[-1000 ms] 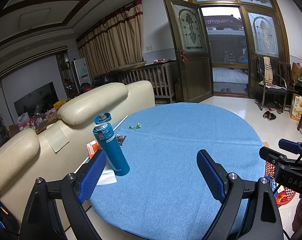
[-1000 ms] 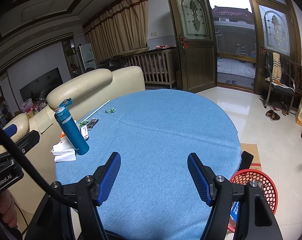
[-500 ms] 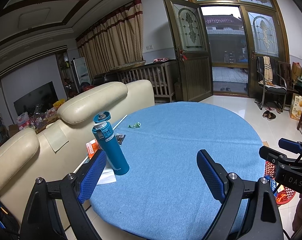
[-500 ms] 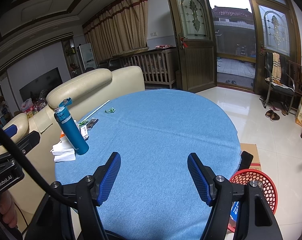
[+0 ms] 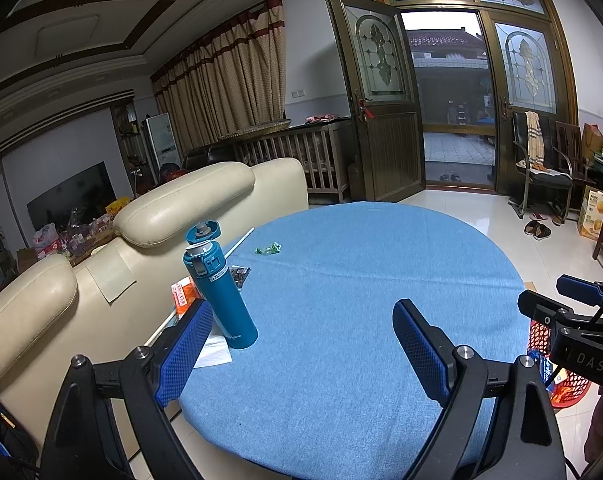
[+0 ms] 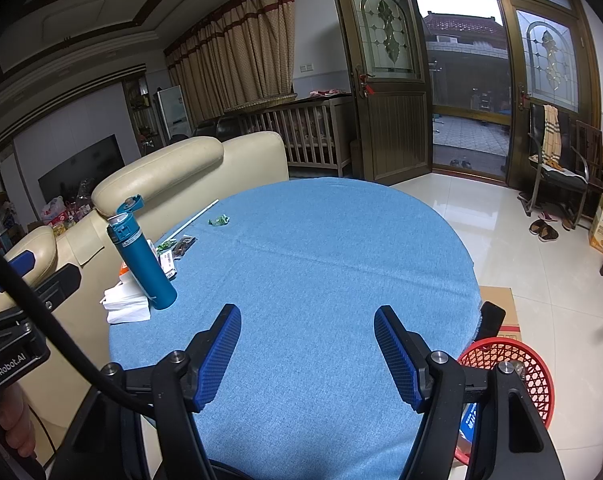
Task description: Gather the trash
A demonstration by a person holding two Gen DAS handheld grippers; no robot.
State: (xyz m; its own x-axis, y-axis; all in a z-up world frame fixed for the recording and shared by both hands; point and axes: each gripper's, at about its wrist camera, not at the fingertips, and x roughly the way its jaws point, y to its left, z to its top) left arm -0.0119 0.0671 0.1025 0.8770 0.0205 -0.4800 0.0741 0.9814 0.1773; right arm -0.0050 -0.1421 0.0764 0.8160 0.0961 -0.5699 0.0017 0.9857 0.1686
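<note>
1. Both wrist views are sharp in the middle, with no motion blur.
2. Daylight enters through the open doorway [image 5: 457, 100] at one o'clock, the brightest area; the sky there is nearly washed out.
3. The ceiling [image 5: 81, 40] at ten o'clock is dim and grey.
4. The white floor tiles [image 6: 541, 272] at three o'clock carry soft glare.
5. Fisheye distortion bends straight lines, and the corners fall to black.
6. Shadows on the blue tablecloth [image 6: 321, 260] are faint.
</note>
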